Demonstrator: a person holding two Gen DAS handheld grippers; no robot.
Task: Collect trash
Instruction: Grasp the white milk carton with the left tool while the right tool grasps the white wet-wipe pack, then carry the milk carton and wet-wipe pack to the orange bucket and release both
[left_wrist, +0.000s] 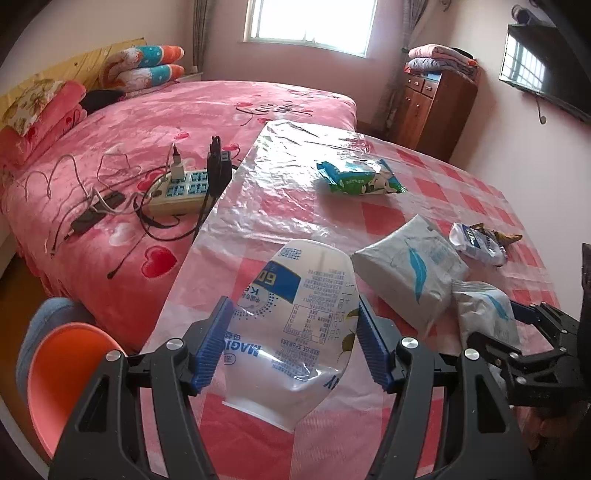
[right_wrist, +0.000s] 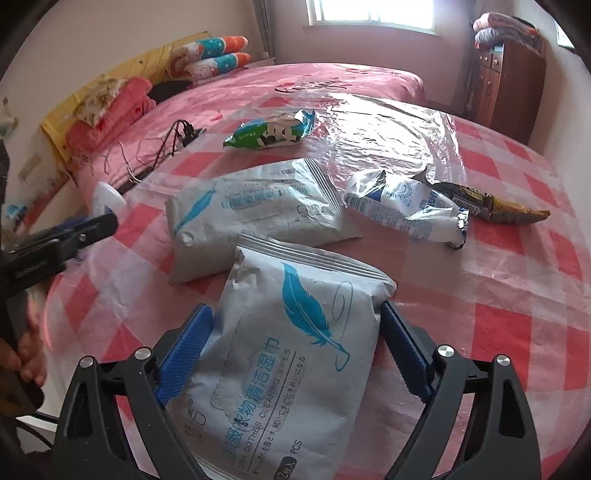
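Still early: my left gripper (left_wrist: 291, 347) grips a white-and-blue plastic pouch (left_wrist: 295, 332), my right gripper (right_wrist: 295, 354) straddles a grey feather-print wipes pack (right_wrist: 295, 350); four more wrappers litter the counter (right_wrist: 517, 295).

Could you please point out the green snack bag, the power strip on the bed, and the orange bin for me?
Green snack bag (left_wrist: 360, 177): left wrist view, middle of the bag.
Power strip (left_wrist: 181, 192): left wrist view, its socket face.
Orange bin (left_wrist: 62, 373): left wrist view, inner wall.
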